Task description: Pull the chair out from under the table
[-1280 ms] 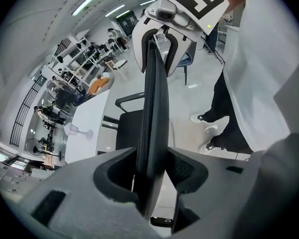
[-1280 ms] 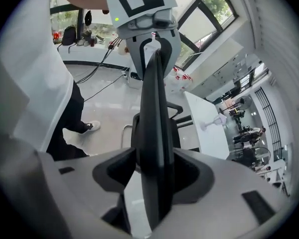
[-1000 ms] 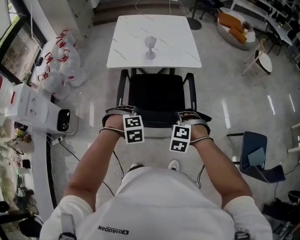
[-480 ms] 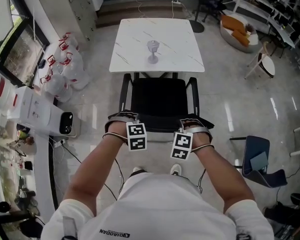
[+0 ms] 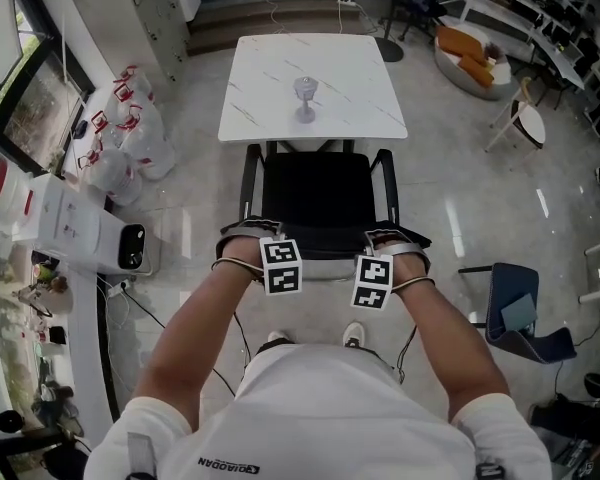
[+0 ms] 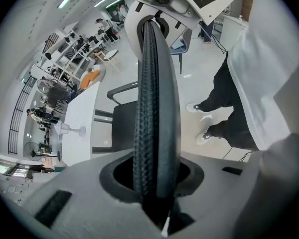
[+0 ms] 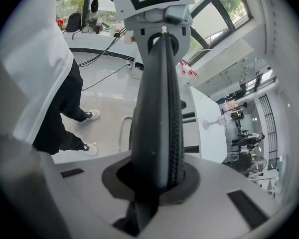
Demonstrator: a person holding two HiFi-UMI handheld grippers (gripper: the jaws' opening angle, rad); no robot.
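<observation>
**A:** Where is the office chair (image 5: 315,193)?

**B:** Straight ahead of the person. It is black, with armrests, and the front of its seat is tucked just under the near edge of the white marble worktop (image 5: 270,78). Its backrest (image 5: 320,242) faces the person.

**A:** And the two tools?

**B:** Both are on the top edge of the backrest. The left hand-held gripper (image 5: 246,230) sits near the left corner and the right hand-held gripper (image 5: 400,236) near the right corner, each pointing steeply down. In each gripper view the ribbed black rim (image 6: 154,108) of the backrest runs straight through the gap between the jaws and fills it. Both pairs of jaws are closing onto it and are already narrow around the rim.

**A:** Is anything on the worktop?

**B:** One stemmed glass (image 5: 305,96), upright near the middle.

**A:** And farther out?

**B:** There is a glossy pale floor (image 5: 450,198). White bags (image 5: 125,133) with red print lie left of the worktop, and a white boxy appliance (image 5: 80,223) stands nearer on that side. A blue chair (image 5: 515,313) is well off to the right. The person's white shoes (image 5: 352,333) show just behind the office chair, between the forearms.
</observation>
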